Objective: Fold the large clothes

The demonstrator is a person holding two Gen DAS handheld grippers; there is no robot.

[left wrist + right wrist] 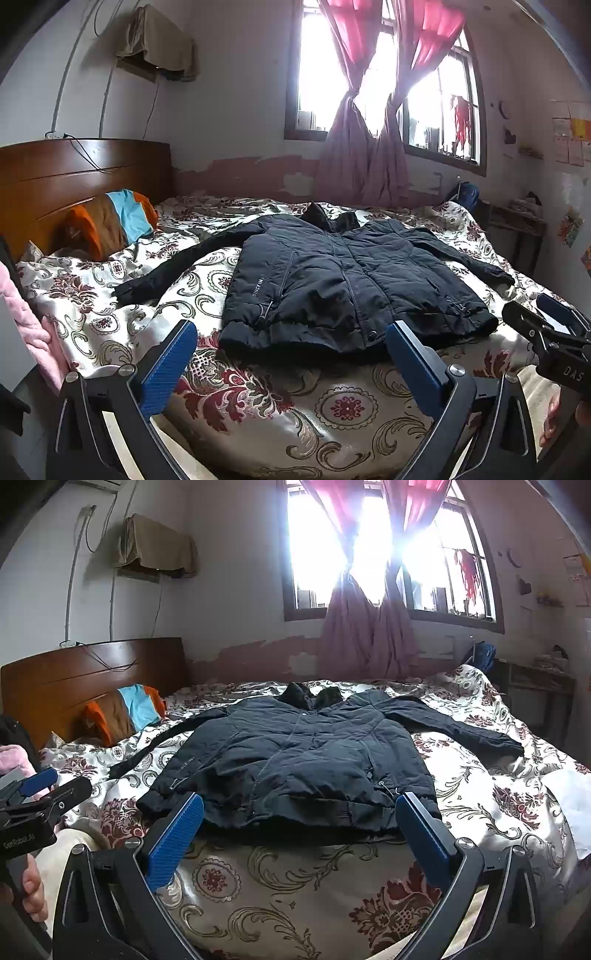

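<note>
One bed with a glossy floral cover lies ahead of you, and the dark quilted jacket is spread flat just beyond both hand-held grippers, left and right, jaws apart and empty. It's puffy, soft, probably slippery; pinch hem or sleeve cuffs.

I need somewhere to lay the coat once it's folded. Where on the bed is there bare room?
Free bedspread lies between the jacket hem and the near bed edge, under both open grippers. Smaller patches flank the body below each spread sleeve. The headboard side is crowded by the striped pillow and a pink blanket; white fabric covers the opposite near corner.
</note>
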